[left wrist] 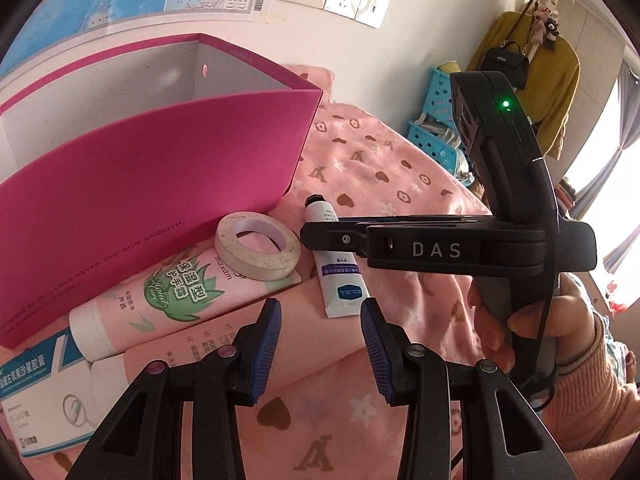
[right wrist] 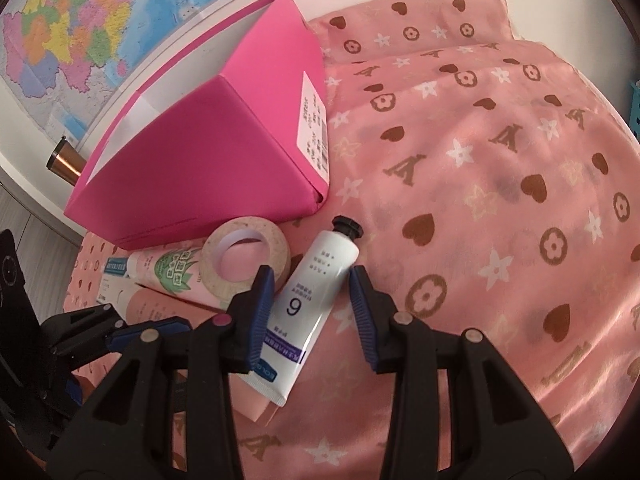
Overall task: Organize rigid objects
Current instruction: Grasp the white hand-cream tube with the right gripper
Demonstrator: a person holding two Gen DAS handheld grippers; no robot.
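— Looking at the small white squeeze tube with the black screw cap (right wrist: pixel 316 300), how would it handle?

— Light, I'd judge, with a soft, slick body that dents under pressure. The stiffer shoulder just below the cap looks the safest hold; the flat crimped end is thin.

— What's on it?

— A large "6", small print, and a purple and blue band near the crimp.

— Where is it?

— Lying on the pink patterned bedspread (right wrist: pixel 500 184), beside the beige tape roll (right wrist: pixel 246 264) and near the open magenta cardboard box (left wrist: pixel 152 184); its crimped end rests on a pink carton.

— And the fingers?

— The right gripper (right wrist: pixel 310 312) is spread, straddling the tube without pinching it. The left gripper (left wrist: pixel 320 350) is released too, holding nothing.
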